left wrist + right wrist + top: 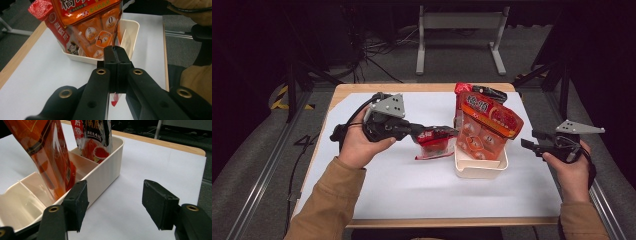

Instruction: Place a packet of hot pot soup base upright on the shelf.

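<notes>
My left gripper (451,132) is shut on the top edge of a small red snack packet (435,145), which hangs just left of the white divided tray (479,171). In the left gripper view the jaws (116,51) are pressed together, and a red corner of the packet (114,102) shows beneath them. A large orange bag (488,125) stands upright in the tray, with a red and black packet (477,91) behind it. My right gripper (527,143) stands open to the right of the tray. Its jaws (117,200) hold nothing, and the tray wall (105,172) lies just beyond the left jaw.
The tray sits on a white sheet (412,185) over a wooden table (422,222). The tray's near compartments (20,200) hold nothing. A metal frame stand (459,30) and cables lie on the floor beyond the table.
</notes>
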Demonstrator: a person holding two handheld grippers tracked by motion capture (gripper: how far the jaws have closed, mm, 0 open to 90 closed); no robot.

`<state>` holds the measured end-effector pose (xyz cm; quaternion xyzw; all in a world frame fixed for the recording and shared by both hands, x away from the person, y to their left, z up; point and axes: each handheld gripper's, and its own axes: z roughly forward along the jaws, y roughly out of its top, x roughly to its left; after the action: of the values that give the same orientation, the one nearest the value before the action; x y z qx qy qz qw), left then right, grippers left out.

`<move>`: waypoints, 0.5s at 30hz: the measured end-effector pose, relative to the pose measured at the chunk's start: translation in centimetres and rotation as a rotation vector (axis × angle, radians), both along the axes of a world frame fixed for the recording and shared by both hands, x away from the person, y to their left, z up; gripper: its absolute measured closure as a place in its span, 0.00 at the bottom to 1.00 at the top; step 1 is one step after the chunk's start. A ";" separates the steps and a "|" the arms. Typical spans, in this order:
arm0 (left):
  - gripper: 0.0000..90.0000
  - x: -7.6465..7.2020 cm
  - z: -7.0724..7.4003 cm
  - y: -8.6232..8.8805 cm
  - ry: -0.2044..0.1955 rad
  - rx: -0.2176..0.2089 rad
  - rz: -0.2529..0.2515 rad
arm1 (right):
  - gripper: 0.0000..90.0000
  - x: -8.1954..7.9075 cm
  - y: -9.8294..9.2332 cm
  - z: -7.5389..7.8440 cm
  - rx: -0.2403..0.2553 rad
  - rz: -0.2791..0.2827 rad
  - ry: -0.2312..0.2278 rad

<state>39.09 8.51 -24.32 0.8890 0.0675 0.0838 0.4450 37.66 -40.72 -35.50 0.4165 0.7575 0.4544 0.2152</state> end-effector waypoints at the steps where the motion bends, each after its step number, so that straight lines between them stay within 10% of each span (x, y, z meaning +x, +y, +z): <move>1: 1.00 0.1 0.0 -0.2 0.001 -0.007 -0.006 | 0.42 0.0 0.0 0.0 0.001 0.001 -0.003; 15: 1.00 0.8 0.0 -2.8 -0.022 -0.049 -0.051 | 0.42 0.2 0.0 -0.3 -0.005 0.012 -0.014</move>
<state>39.90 5.72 -24.33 0.8783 0.0418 0.0807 0.4694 37.85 -40.71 -35.75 0.4079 0.7596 0.4568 0.2189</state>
